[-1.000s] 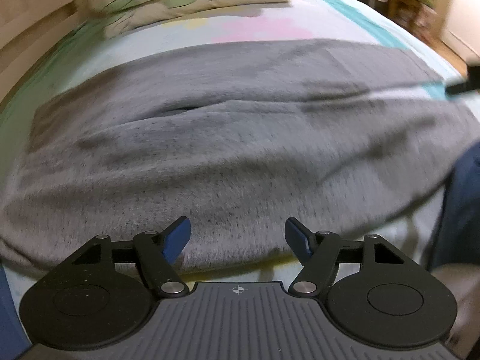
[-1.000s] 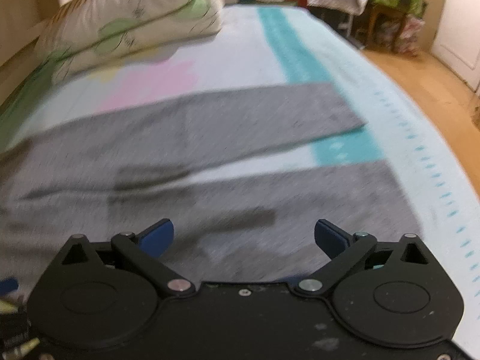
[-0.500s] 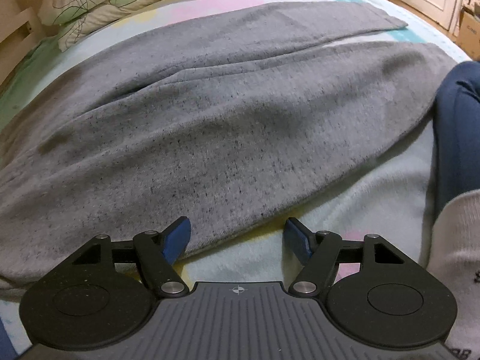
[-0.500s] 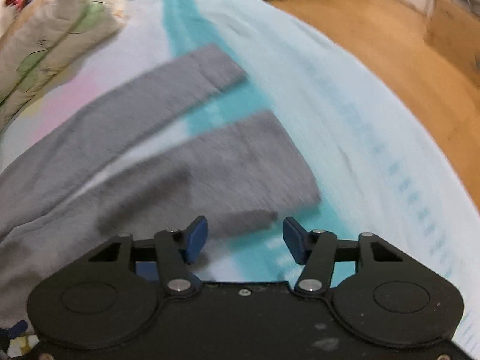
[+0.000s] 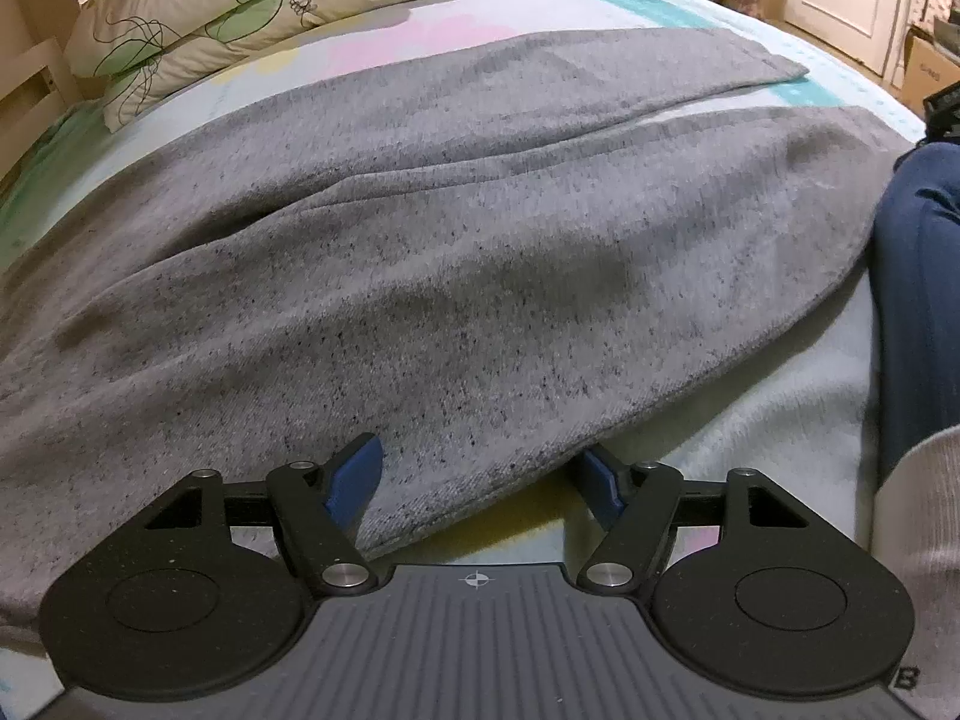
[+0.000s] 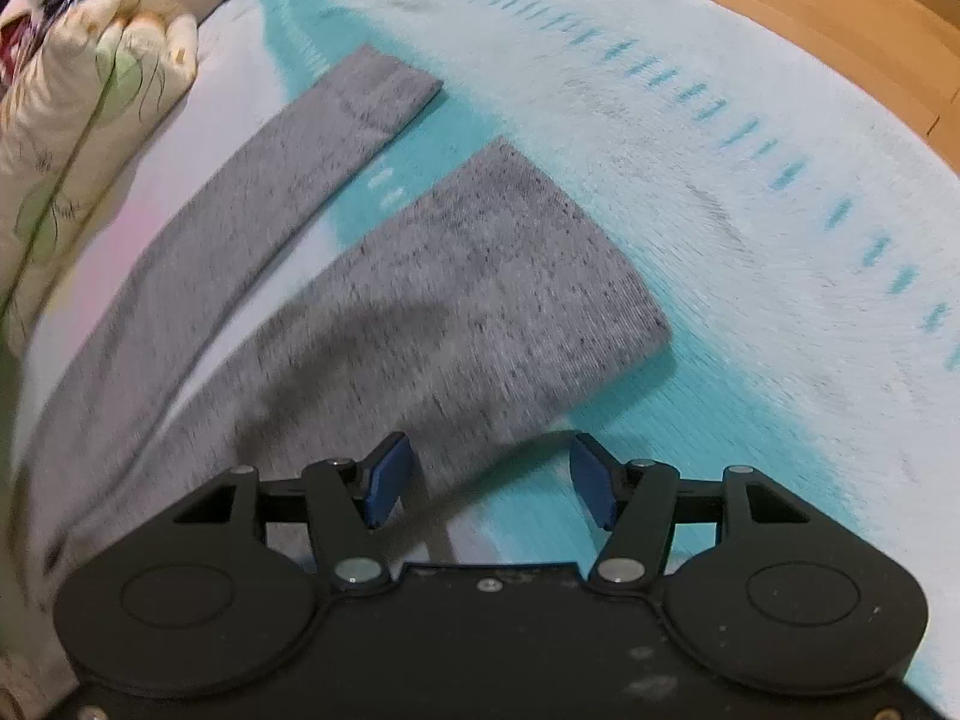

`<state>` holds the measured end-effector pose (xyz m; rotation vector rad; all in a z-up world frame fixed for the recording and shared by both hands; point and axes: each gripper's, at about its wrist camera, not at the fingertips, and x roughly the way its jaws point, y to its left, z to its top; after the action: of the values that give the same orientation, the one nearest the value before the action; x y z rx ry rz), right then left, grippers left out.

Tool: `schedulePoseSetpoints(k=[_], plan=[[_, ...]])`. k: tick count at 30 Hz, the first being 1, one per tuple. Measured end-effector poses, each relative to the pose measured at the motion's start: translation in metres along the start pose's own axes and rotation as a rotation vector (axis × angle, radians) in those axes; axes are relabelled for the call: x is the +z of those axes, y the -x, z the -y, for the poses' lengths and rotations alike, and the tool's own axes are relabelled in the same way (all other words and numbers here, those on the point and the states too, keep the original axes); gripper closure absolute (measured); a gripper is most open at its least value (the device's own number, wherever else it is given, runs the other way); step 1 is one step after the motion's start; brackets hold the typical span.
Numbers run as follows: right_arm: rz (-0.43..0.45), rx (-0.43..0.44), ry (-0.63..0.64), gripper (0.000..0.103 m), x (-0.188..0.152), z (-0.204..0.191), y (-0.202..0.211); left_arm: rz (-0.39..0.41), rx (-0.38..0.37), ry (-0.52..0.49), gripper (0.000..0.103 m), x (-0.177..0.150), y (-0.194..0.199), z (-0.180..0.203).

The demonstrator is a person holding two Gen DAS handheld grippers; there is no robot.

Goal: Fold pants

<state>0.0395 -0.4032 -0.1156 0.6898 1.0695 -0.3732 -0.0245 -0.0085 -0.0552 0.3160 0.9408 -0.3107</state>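
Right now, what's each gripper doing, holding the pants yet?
Left gripper: open, astride the near edge of the grey pants, not clamped.
Right gripper: open, jaws just opening, over a leg's edge.

right tongs (image 6: 489, 480): swung from mid-leg to the near leg's cuff, jaws narrowed then opening slightly
left tongs (image 5: 477, 474): lowered onto pants (image 5: 450, 252) edge

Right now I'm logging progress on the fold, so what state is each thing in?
Grey pants: spread flat on the bed, legs apart, not yet folded.
Left gripper: open, near edge of the pants between its fingers, not pinched.
Right gripper: open after closing partway then reopening slightly, near leg's edge between its fingers.
Pillows: stacked at the bed's head.
Bedsheet: lies flat.
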Motion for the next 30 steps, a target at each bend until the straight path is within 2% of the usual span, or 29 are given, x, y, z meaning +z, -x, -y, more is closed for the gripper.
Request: schedulePoseSetpoints(k=[2, 3, 5, 6, 13, 19, 21, 23, 25, 26, 27, 28, 30], plan=[[0.015, 0.024, -0.029, 0.040, 0.003, 0.000, -0.001, 0.005, -0.001, -0.010, 0.038, 0.001, -0.001, 0.001], [0.026, 0.039, -0.036, 0.046, 0.005, 0.000, 0.000, 0.008, 0.000, -0.018, 0.038, 0.002, 0.000, 0.002], [0.044, 0.064, -0.033, 0.084, 0.008, -0.004, 0.003, 0.013, 0.008, -0.032, 0.041, 0.001, 0.001, 0.004], [0.049, 0.070, -0.029, 0.090, 0.010, -0.007, 0.005, 0.015, 0.012, -0.042, 0.042, 0.001, 0.002, 0.005], [0.164, 0.107, 0.008, 0.097, 0.015, -0.030, 0.046, 0.038, 0.058, -0.117, 0.043, -0.009, 0.013, 0.016], [0.245, 0.128, 0.030, 0.099, 0.025, -0.036, 0.083, 0.052, 0.053, -0.115, 0.046, -0.009, 0.010, 0.014], [0.240, 0.129, 0.043, 0.098, 0.027, -0.037, 0.089, 0.053, 0.005, -0.106, 0.057, -0.008, 0.009, 0.010], [0.208, 0.133, 0.053, 0.093, 0.026, -0.036, 0.089, 0.048, -0.036, -0.083, 0.074, -0.006, 0.008, 0.007], [0.179, 0.107, 0.046, 0.087, 0.022, -0.032, 0.082, 0.045, -0.034, -0.068, 0.082, -0.003, 0.007, 0.005], [0.159, 0.083, 0.039, 0.070, 0.019, -0.027, 0.077, 0.045, -0.039, -0.064, 0.084, -0.002, 0.006, 0.003], [0.140, 0.068, 0.026, 0.044, 0.017, -0.023, 0.074, 0.045, -0.042, -0.058, 0.085, -0.001, 0.005, 0.003], [0.121, 0.052, 0.001, 0.037, 0.014, -0.015, 0.070, 0.045, -0.045, -0.051, 0.087, 0.000, 0.004, 0.003], [0.099, 0.039, -0.044, 0.038, 0.006, -0.001, 0.062, 0.044, -0.047, -0.047, 0.087, 0.001, 0.003, 0.003]])
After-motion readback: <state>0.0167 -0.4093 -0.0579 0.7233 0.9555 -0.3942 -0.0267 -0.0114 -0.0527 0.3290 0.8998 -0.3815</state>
